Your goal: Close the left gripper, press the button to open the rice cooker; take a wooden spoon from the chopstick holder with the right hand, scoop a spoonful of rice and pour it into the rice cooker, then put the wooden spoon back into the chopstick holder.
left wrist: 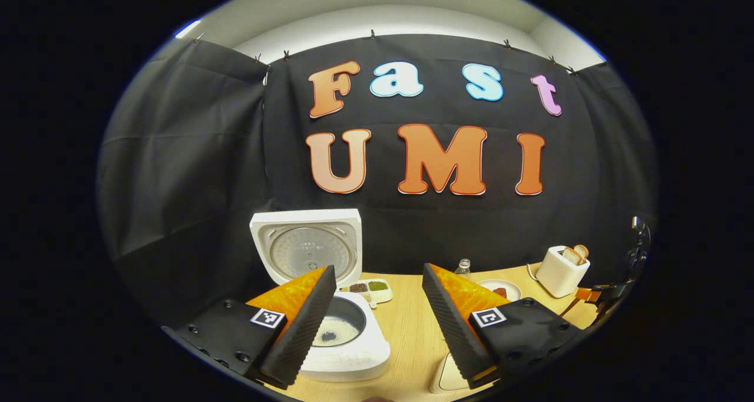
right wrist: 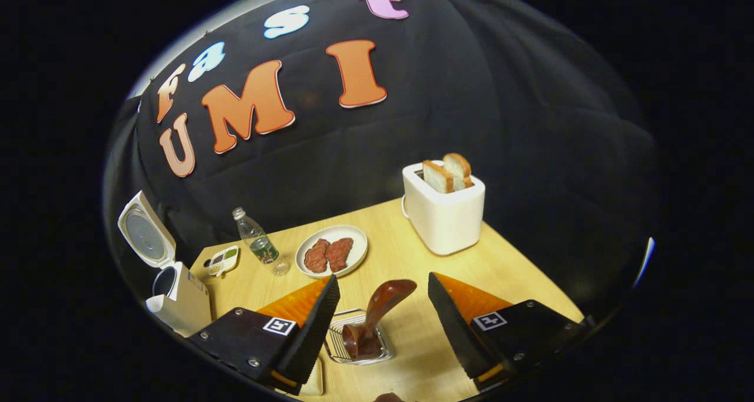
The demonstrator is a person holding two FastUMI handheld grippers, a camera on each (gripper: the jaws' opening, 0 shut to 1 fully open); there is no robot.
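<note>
Rice cooker (left wrist: 344, 337) stands open at the table's (left wrist: 412, 331) left rear, its lid (left wrist: 306, 250) raised upright against the black cloth wall and a thin patch of rice on the floor of its inner pot (left wrist: 340, 325). Just behind it sits a small divided dish (left wrist: 372, 289) of dark and green grains. The left gripper (left wrist: 378, 325) hovers above the cooker's right edge, fingers spread wide and empty, with bare wood between them. In the right gripper view, the right gripper (right wrist: 383, 325) is likewise agape and holds nothing; between its fingers a wire chopstick holder (right wrist: 359, 343) near the table's front edge holds the wooden spoon (right wrist: 377, 316), bowl end up. Beyond lie a plate (right wrist: 331, 250) with two meat patties, a water bottle (right wrist: 257, 243), and a toaster (right wrist: 443, 210) with two bread slices.
</note>
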